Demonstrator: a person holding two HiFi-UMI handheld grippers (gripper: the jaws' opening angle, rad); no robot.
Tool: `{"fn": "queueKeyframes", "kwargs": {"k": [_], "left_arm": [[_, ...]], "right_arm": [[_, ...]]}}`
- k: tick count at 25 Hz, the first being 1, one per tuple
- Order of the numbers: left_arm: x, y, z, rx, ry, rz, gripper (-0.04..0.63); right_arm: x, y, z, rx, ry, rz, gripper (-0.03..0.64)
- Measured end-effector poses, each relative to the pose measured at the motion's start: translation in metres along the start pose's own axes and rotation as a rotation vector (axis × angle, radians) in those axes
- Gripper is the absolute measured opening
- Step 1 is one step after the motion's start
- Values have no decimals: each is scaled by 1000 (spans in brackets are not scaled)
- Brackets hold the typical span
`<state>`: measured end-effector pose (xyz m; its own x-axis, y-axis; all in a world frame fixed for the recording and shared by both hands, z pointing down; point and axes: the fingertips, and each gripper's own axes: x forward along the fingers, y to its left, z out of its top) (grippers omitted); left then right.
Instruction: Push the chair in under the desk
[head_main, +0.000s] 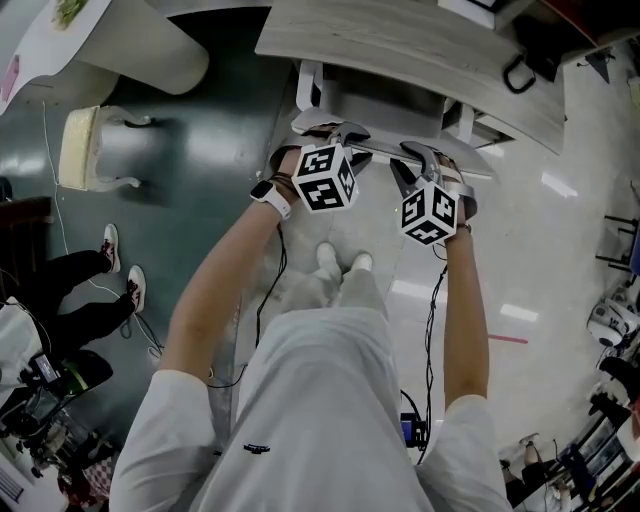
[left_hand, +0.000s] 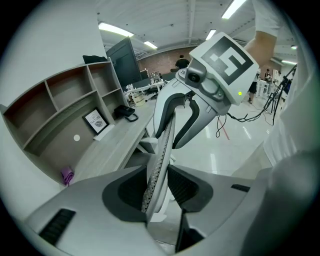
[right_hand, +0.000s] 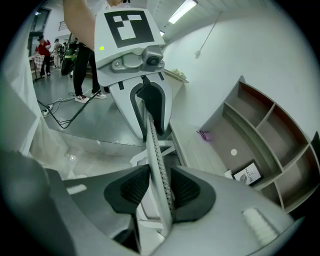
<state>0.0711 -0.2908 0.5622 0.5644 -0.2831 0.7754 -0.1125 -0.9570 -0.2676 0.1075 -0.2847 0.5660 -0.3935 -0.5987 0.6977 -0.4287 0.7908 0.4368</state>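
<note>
Perforated mesh chair back (left_hand: 159, 160), matt wood-grain desk (head_main: 400, 40), glossy floor (head_main: 565, 250)

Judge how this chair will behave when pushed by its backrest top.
The backrest edge is thin perforated mesh, so it probably flexes slightly in the left gripper and right gripper. On the glossy floor the chair should glide easily; pushed high, it might tip.

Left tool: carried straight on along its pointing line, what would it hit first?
The chair back: its mesh edge sits clamped between the left tool's jaws, so there is no free travel. Beyond it, the right tool on the same edge seems next, though depth is unclear.
</note>
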Motion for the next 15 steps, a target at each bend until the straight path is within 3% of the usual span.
{"fn": "queueKeyframes", "kwargs": {"k": [15], "left_arm": [[28, 72, 2, 38, 14, 70, 156]], "right_arm": [[39, -61, 3, 3, 9, -34, 143]]}}
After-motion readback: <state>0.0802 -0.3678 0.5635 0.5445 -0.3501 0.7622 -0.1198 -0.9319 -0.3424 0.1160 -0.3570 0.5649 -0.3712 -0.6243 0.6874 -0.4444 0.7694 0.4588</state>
